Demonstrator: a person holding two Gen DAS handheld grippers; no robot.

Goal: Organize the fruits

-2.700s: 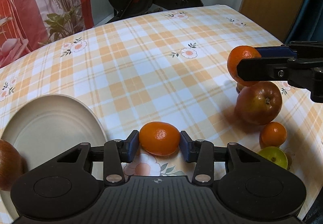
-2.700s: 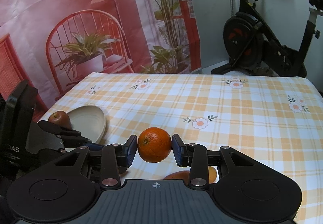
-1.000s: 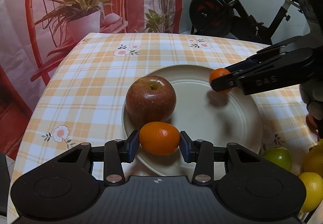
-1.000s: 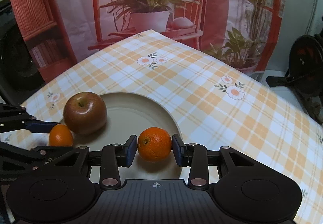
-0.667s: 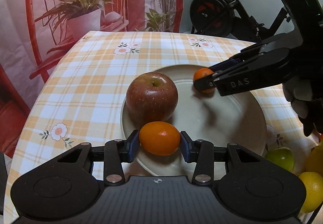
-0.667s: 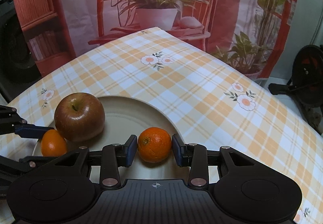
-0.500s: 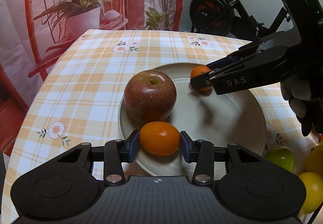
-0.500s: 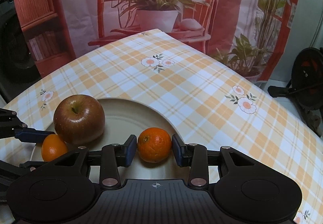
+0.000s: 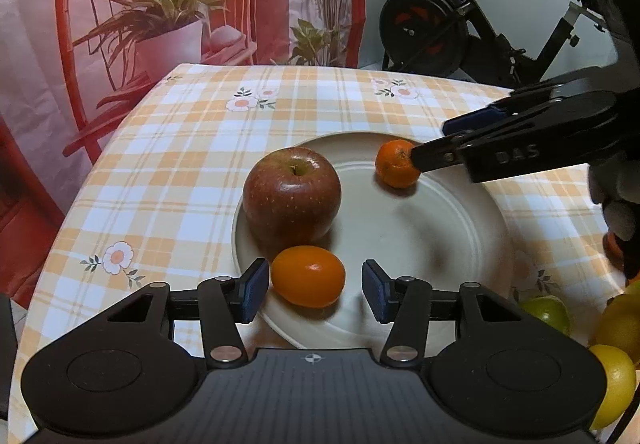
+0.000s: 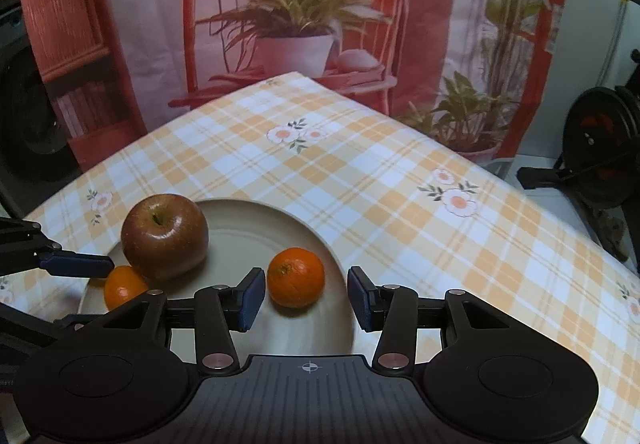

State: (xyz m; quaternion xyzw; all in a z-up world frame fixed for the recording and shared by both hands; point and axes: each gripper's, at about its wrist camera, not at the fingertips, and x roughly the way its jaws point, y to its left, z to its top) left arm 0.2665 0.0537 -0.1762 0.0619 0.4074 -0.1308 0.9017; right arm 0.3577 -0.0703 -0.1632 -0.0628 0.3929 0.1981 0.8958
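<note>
Both grippers, left (image 9: 312, 286) and right (image 10: 306, 294), have let go since 0.5 s ago; jaws opening, pads clear. 2 oranges (image 9: 308, 276) (image 10: 296, 277) apparently rest on plate (image 9: 460, 211) beside apple (image 9: 292, 199). Step: release. Next: withdraw, fetch remaining fruit.

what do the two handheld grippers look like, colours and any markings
Both are matte black plastic. The left gripper and the right gripper each have two angular linkage fingers with silver pivot pins, blue pads at the tips, round discs on a ribbed body and a small crosshair mark. Seen from the side, the right one bears the letters DAS. The hand holding it wears a grey glove.
</note>
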